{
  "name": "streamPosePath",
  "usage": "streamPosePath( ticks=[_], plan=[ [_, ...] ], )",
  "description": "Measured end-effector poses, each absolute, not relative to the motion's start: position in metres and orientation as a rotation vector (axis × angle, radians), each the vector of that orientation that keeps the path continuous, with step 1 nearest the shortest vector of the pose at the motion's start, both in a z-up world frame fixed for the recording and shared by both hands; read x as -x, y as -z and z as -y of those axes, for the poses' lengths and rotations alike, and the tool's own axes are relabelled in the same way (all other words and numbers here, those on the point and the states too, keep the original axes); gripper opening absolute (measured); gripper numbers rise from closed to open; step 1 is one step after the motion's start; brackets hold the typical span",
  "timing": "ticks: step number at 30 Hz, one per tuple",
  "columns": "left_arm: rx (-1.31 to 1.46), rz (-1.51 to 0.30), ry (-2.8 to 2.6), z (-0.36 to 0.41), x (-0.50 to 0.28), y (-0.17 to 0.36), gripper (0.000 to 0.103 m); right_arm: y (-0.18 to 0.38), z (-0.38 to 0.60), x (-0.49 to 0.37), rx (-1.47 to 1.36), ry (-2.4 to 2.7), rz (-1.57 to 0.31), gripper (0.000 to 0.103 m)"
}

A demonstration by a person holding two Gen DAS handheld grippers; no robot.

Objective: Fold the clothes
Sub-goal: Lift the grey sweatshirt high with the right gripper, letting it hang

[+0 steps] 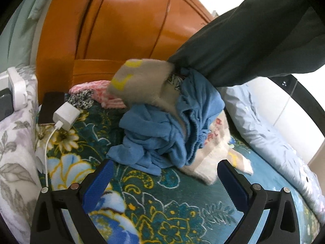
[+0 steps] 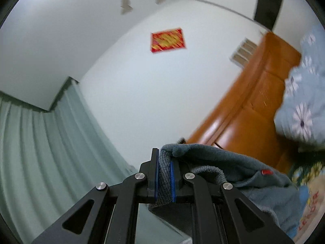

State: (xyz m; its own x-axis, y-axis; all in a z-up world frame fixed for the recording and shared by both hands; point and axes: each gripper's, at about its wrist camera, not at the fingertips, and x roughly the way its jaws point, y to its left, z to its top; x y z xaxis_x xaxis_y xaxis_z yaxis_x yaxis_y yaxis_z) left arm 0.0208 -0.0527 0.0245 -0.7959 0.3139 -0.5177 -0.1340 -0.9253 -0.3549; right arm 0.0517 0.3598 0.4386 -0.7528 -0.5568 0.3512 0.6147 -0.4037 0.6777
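We hold a dark grey-green garment [image 2: 233, 168] in the right gripper [image 2: 164, 174]. In the right wrist view its jaws are clenched on a ribbed edge of the fabric at lower centre of the frame, and the cloth trails away to the lower right. The camera points up at the wall and a curtain [image 2: 40, 152], so we judge this gripper to be raised well above the bed.

In the left wrist view the same garment [image 1: 243, 46] hangs as a long dark band from the upper right of the frame down to the clothes pile [image 1: 172, 126] at centre. The pile sits on the patterned bedspread [image 1: 162, 209]: a crumpled blue garment [image 1: 154, 138] on top, a cream knit item [image 1: 211, 162] beneath it at right, and a blurred beige piece with yellow marks [image 1: 138, 81] at upper centre. A white charger [image 1: 67, 116] lies at left of the frame.

The left gripper [image 1: 165, 177] hovers near the front of the pile with its jaws released and nothing between them.

Step in hand, as we judge it: drawing one garment clear of the pile before folding. The lower end appears caught in the heap. The next move calls for freeing that end, then taking a second edge with the left gripper so the garment can be spread flat on the bedspread.
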Motion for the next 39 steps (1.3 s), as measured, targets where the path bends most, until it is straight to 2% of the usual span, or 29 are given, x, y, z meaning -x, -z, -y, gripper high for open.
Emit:
streamPosePath(
  ticks=[10,15,25,28,31,39],
  plan=[
    [0.756,0.284,-2.643,0.015,-0.065,-0.051,0.103,-0.511,-0.372,-0.175,0.229,2.345,0.951,0.009],
    [0.763,0.198,-2.559,-0.010,-0.106,-0.056,0.103,-0.527,-0.375,-0.234,0.198,2.480,0.881,0.009],
    [0.604,0.061,-2.379,-0.073,-0.180,-0.121,0.103,-0.545,-0.434,-0.385,0.270,2.726,0.930,0.010],
    [0.550,0.022,-2.351,-0.096,-0.199,-0.139,0.103,-0.554,-0.423,-0.401,0.111,2.839,0.789,0.010],
    [0.545,0.014,-2.303,-0.113,-0.215,-0.149,0.103,-0.540,-0.405,-0.388,-0.152,2.926,0.630,0.010],
    [0.556,0.085,-2.172,-0.114,-0.231,-0.156,0.103,-0.394,-0.402,-0.291,-0.774,2.817,0.610,0.010]
  ],
)
